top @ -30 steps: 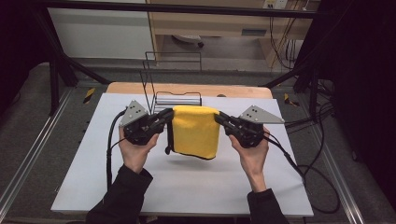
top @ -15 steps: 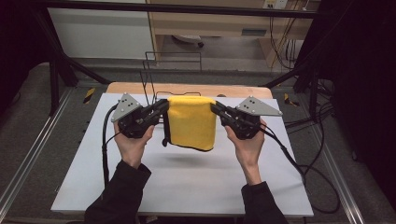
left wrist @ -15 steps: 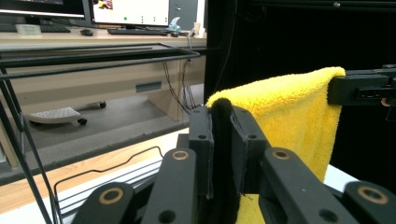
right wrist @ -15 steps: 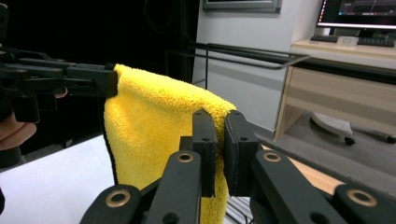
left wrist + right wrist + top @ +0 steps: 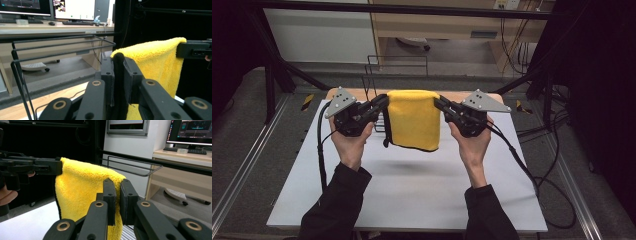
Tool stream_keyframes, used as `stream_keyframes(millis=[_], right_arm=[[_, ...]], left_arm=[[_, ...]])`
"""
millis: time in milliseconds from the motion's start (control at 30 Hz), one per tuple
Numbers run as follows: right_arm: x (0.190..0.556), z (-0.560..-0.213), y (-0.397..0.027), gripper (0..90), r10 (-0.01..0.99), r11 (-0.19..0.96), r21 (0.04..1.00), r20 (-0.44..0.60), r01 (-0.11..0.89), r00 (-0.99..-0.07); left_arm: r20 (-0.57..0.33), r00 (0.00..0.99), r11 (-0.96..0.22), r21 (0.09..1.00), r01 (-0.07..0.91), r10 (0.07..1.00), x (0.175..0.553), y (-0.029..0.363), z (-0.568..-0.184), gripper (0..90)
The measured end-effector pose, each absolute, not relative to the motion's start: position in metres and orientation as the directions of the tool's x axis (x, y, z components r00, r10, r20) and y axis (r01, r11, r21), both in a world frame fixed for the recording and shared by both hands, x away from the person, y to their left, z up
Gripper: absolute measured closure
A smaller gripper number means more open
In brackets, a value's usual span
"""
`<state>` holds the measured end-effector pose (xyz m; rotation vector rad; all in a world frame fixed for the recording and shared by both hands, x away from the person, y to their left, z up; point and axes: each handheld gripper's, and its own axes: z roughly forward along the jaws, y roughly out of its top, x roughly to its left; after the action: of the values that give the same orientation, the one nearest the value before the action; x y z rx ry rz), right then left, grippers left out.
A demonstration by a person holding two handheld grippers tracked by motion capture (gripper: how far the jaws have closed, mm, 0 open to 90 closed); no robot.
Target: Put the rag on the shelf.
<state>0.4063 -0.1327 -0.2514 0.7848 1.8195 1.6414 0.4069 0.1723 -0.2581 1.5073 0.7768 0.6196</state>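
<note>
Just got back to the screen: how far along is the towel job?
Done: the folded yellow terry towel is gripped at both top corners, left gripper and right gripper, and hangs clear of the white table. In hand: carrying it. Left: likely draping it over the black wire rack behind.

High overhead view plus two close, facing fingers-level views sharing the yellow towel (image 5: 414, 119).

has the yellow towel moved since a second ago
Yes. The yellow towel has risen off the white table and shifted toward the wire rack behind it.
</note>
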Motion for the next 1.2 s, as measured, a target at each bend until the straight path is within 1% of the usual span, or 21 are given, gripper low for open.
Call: stream_keyframes(millis=[200, 433, 1033, 1200], right_arm=[[0.413, -0.244, -0.130, 84.5, 0.747, 0.069, 0.997, -0.031, 0.031, -0.664], [0.421, -0.236, -0.126, 84.5, 0.750, 0.046, 0.999, -0.017, 0.026, -0.661], [0.440, -0.199, -0.114, 84.5, 0.753, 0.021, 1.000, -0.029, -0.020, -0.657], [0.446, -0.189, -0.110, 84.5, 0.756, 0.021, 0.999, -0.034, -0.027, -0.654]], left_arm=[[-0.081, 0.629, 0.019, 0.994, 0.106, 0.773, 0.414, 0.174, -0.250, 79.6], [-0.085, 0.624, 0.038, 0.995, 0.089, 0.777, 0.421, 0.177, -0.240, 79.6], [-0.043, 0.602, 0.029, 0.999, 0.033, 0.797, 0.437, 0.187, -0.201, 79.6], [-0.053, 0.598, 0.042, 0.999, 0.032, 0.800, 0.442, 0.189, -0.191, 79.6]])
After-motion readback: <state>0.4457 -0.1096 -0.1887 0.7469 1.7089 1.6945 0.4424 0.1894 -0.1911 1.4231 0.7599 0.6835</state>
